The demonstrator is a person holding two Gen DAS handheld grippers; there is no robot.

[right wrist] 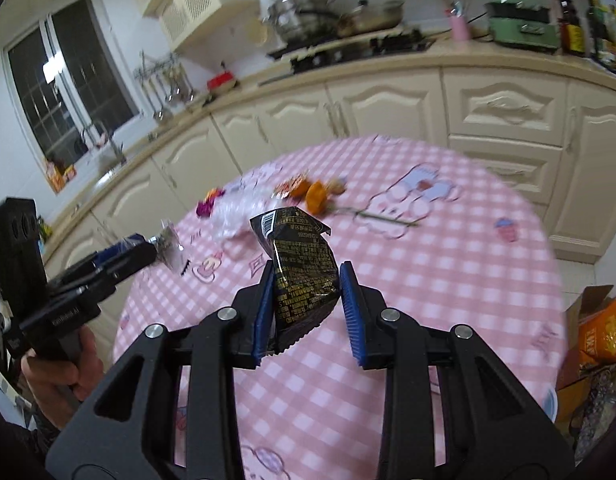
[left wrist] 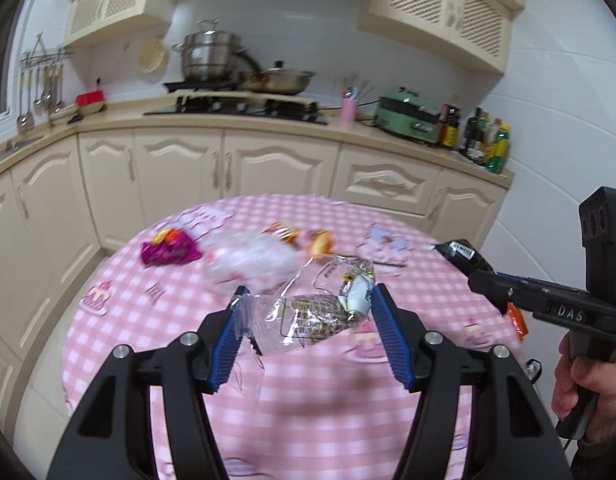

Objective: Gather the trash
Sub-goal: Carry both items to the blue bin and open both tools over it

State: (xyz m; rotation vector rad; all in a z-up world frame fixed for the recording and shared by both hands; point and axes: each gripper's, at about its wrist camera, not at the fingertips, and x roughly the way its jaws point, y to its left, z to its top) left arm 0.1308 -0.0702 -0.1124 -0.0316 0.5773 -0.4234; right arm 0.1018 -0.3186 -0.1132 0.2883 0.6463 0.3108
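Left wrist view, left gripper jaws clamping clear wrapper, right gripper jaws pinching black packet.

Glossy black foil wrapper (crinkled), clear plastic wrapper.

Left gripper and right gripper: black angular plastic linkages, silver round screws, ribbed blue finger pads; white "DAS" marking on the body.

left gripper: fingers clamped | right gripper: fingers clamped
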